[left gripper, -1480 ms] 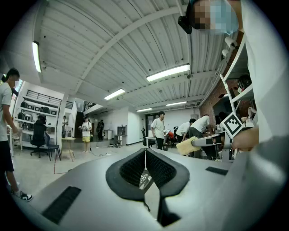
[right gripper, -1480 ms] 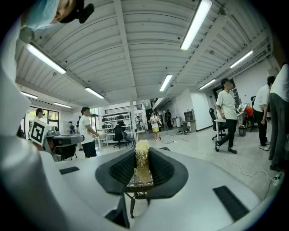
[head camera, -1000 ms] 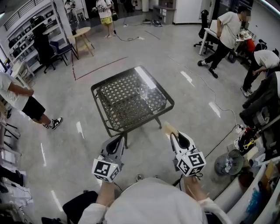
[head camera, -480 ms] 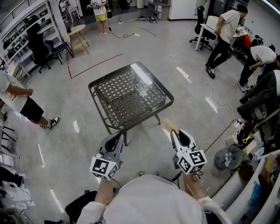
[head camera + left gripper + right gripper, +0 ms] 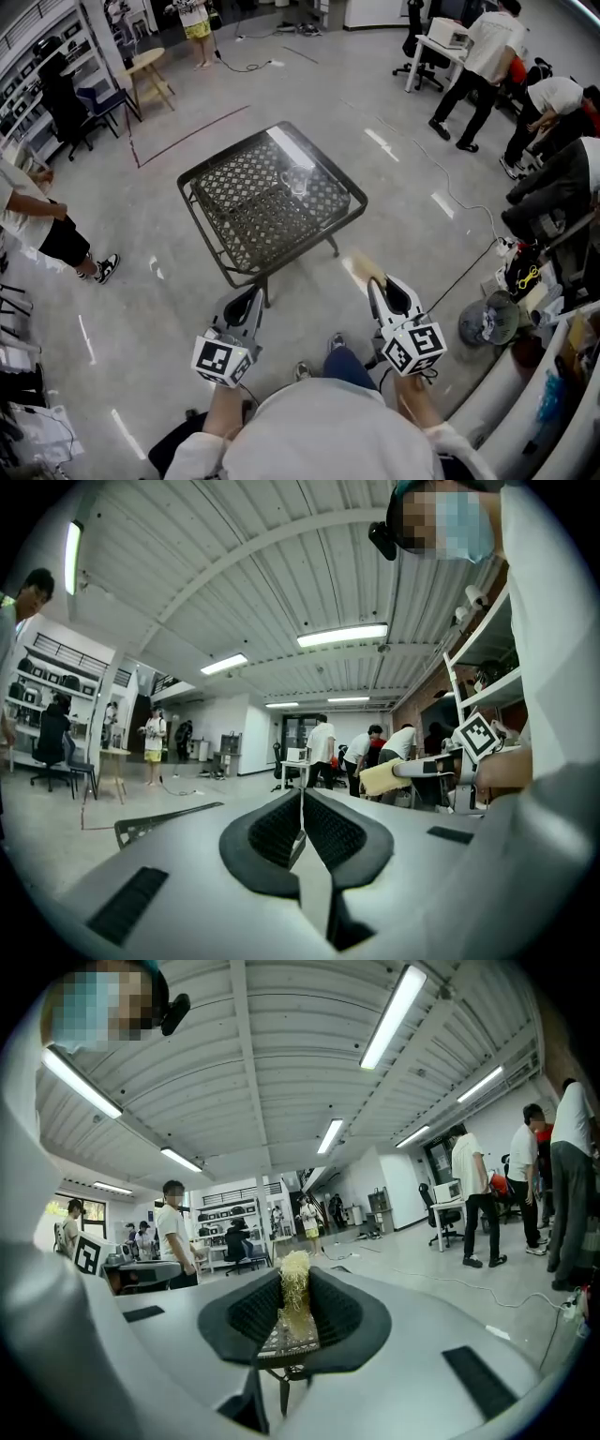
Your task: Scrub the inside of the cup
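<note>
Two claws at 6 o'clock | left claw (image 5: 251, 298) pressed together, empty | right claw (image 5: 379, 285) pinching sponge (image 5: 294, 1290) | cup (image 5: 296, 180) on worktop (image 5: 202, 231), 12 o'clock, well apart

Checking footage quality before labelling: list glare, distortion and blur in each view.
Head view: ceiling-light streaks glare on the glossy floor, a bright patch washes the table top, the clear cup barely shows, edges bow. Left gripper view: black corners, strong fisheye, lamps blown out. Right gripper view: same corners; the yellow scrubber in the right tongs is sharp.
</note>
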{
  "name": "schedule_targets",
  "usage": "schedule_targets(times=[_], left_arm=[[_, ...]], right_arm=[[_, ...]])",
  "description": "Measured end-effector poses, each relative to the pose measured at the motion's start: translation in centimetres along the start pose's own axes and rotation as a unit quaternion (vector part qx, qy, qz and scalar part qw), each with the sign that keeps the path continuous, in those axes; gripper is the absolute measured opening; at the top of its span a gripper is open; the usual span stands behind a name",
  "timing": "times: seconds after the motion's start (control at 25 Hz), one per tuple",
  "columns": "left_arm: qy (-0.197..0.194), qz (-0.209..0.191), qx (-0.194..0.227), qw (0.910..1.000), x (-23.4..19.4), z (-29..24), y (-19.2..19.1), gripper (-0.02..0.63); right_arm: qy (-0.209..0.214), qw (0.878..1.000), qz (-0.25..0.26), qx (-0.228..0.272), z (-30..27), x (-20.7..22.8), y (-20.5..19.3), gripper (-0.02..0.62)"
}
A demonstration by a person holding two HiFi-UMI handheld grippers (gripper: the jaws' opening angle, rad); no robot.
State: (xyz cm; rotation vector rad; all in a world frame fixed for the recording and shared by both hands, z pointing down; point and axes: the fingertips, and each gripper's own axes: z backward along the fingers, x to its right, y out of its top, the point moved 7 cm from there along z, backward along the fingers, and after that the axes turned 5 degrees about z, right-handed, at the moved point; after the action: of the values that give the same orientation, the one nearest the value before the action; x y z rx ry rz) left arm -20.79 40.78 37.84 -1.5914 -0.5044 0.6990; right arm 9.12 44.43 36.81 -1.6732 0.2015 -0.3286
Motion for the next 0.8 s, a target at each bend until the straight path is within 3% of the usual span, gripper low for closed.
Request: schedule_targets(times=[0.28,0.8], left_arm=[[0.007,0.002,-0.004,1.0000,-0.8,-4.2,0.2,0.037],[0.046,-0.008,-0.003,0.9989,-1.6,-14.4,0.6,0.038]], right_arm=[[0.008,1.000,0.000,-0.002,-2.9,3.0,0.6,0.092],[0.065,0.998,0.000,0.004,-10.8,11.8,1.8,0.092]])
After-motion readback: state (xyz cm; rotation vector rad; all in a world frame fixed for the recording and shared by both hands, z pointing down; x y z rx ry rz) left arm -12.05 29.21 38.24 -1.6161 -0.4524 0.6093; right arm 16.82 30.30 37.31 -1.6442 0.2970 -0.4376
